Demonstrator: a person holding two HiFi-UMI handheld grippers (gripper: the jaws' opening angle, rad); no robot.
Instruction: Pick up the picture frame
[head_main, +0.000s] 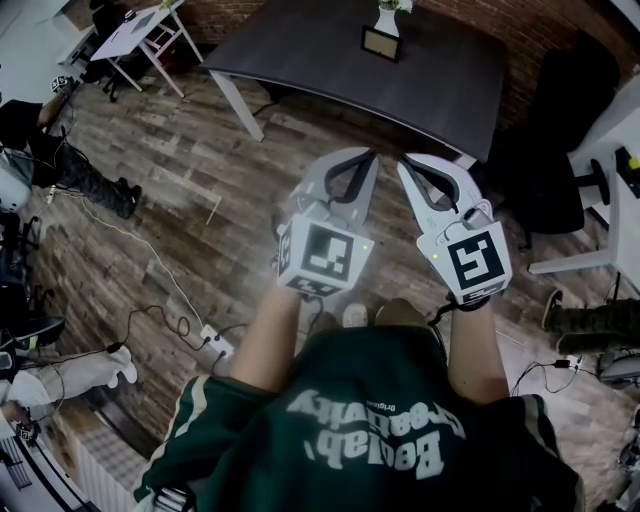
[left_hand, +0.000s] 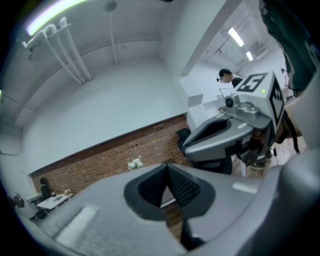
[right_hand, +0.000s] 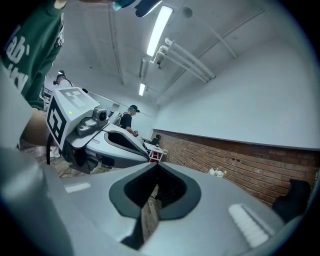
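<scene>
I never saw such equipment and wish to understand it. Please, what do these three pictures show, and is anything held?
There is no robot: a person in a green shirt holds a two-jaw gripper in each hand. One picture comes from a camera on the person's head, looking down; the other two from cameras riding on the grippers. The left gripper and the right gripper are both shut and hold nothing, side by side above a wooden floor. Ahead stands a dark table with the picture frame and a white vase on it.
</scene>
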